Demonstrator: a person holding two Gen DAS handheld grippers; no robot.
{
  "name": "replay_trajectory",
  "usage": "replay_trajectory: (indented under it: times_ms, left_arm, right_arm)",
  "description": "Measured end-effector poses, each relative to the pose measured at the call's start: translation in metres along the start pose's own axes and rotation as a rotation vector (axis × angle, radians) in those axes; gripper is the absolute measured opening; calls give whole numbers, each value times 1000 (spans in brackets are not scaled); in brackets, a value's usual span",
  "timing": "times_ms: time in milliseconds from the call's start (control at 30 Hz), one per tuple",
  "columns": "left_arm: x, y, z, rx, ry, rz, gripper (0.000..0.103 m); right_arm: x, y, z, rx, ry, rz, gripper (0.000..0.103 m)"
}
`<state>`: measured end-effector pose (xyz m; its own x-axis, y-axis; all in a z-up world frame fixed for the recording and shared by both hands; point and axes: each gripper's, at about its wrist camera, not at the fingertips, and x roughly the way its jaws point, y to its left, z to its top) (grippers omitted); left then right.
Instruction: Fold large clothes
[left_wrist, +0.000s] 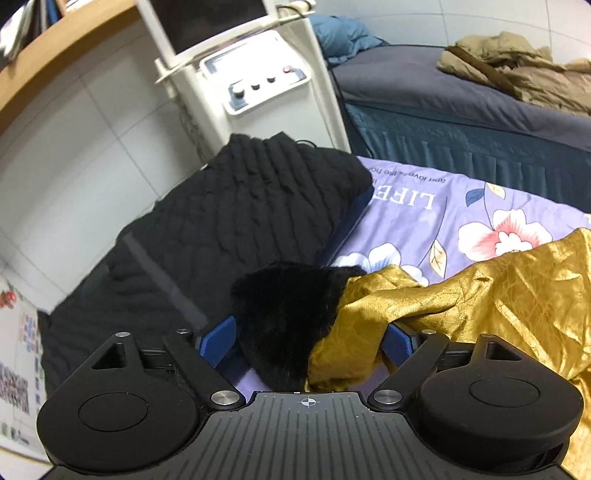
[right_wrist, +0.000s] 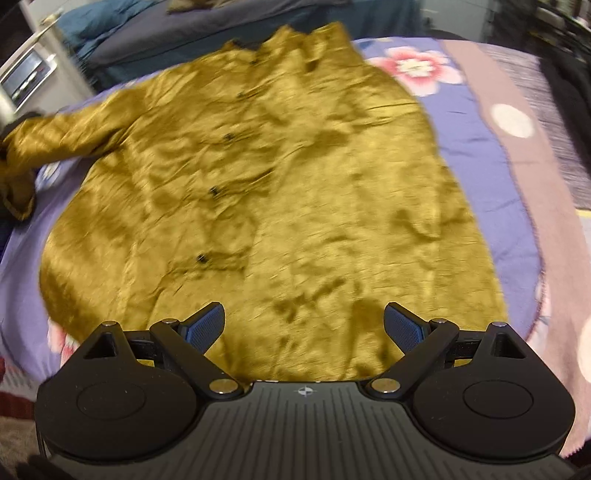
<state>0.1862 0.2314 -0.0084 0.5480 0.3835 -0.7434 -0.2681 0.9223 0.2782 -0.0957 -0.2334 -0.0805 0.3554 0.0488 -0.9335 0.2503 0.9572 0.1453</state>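
A shiny gold jacket (right_wrist: 280, 192) with dark buttons lies spread on the purple floral bedsheet (right_wrist: 476, 147). Its left sleeve stretches out to the left (right_wrist: 62, 136). In the left wrist view the sleeve end (left_wrist: 369, 314), with a black furry cuff (left_wrist: 284, 317), sits between the fingers of my left gripper (left_wrist: 310, 339); the jaws stand wide and I cannot tell whether they clamp it. My right gripper (right_wrist: 304, 326) is open and empty, hovering over the jacket's lower hem.
A folded black knit garment (left_wrist: 221, 229) lies at the bed's left edge. A white machine with knobs (left_wrist: 258, 85) stands beyond it. A second bed (left_wrist: 461, 96) holds a tan coat (left_wrist: 517, 66). A pink blanket (right_wrist: 546, 206) lies to the right.
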Motion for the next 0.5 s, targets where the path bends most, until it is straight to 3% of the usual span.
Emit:
replay_trajectory:
  times_ms: [233,300,367,500]
  left_arm:
    - [-25,8,-37,-78,62,-36,103]
    - [-38,0,-53,-91,79,-128,103]
    - [-53,-21,-72,-43,103,-221,103]
    - [-86,-80,-120,141,126,-305,103]
  right_arm:
    - [17,5,-14,-70,69,5,93]
    - [23,2,-18,-83,81,-8,90]
    - [30,-3,-21,-85,97,-7,80]
    - [38,-8,-27,-107,89,5,67]
